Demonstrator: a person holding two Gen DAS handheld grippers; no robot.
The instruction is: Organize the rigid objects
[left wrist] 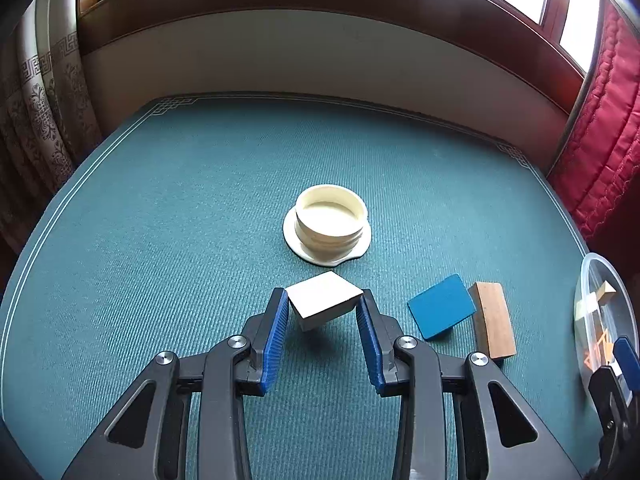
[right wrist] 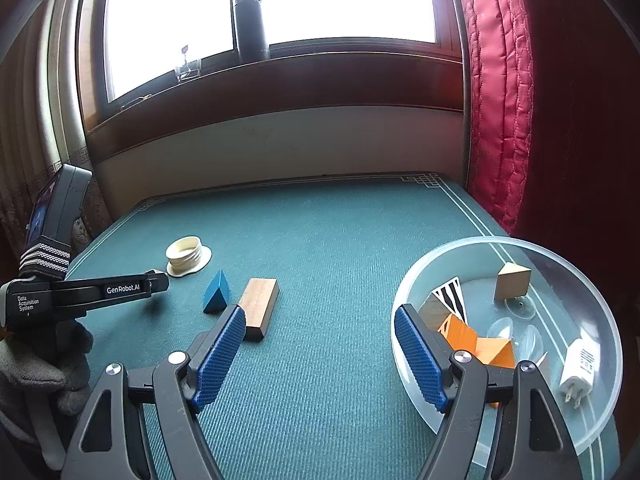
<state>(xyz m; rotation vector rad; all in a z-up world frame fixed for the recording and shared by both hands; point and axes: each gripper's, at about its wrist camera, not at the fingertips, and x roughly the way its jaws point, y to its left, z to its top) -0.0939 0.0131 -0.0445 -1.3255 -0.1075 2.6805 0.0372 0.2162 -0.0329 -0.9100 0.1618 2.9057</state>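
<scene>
Clearly lifted off the green desk (left wrist: 160,208), a white block (left wrist: 322,294) with a flat pale top and sharp corners sits tilted between the blue pads of the left tool (left wrist: 323,300), its shadow falling on the cloth beneath it. The pads press on two opposite corners, so this tool is clamped on the block, pointing steeply down toward the desk. Just beyond it stands a cream ring (left wrist: 331,222) on its wide flange, upright. To the right lie a blue wedge (left wrist: 440,306) and a wooden bar (left wrist: 493,322), side by side and almost touching.

The right tool (right wrist: 320,344) hangs above the desk with its jaws spread wide and nothing between them, angled down more gently. A gloved hand (right wrist: 44,364) holds the left tool's black body at the left edge of this view.

Only the right wrist view shows the inside of the clear bowl (right wrist: 560,252): a tan wooden prism (right wrist: 513,286), an orange piece (right wrist: 476,344), a striped card (right wrist: 451,298) and a white plug adapter (right wrist: 579,372). The left wrist view catches just the bowl's rim at its right edge, but it alone shows the white block and the grip on it.
</scene>
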